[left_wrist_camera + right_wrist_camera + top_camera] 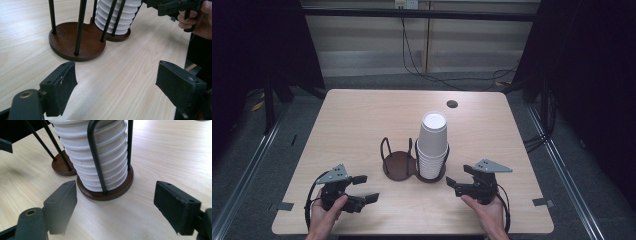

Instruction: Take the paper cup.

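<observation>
A tall stack of white paper cups (432,145) stands upright in the right bay of a dark brown two-bay holder (398,167) with black wire posts; its left bay is empty. My left gripper (369,187) rests near the table's front left, open, jaws aimed at the holder. In the left gripper view its jaws (116,82) stand apart over bare wood, short of the empty bay (67,40). My right gripper (458,176) is open just right of the cups. In the right gripper view it (115,205) faces the cup stack (100,157) without touching it.
The wooden table (362,115) has a round cable hole (452,104) at the back right. Grey tape marks (282,206) sit at both front corners. Cables lie on the floor beyond the far edge.
</observation>
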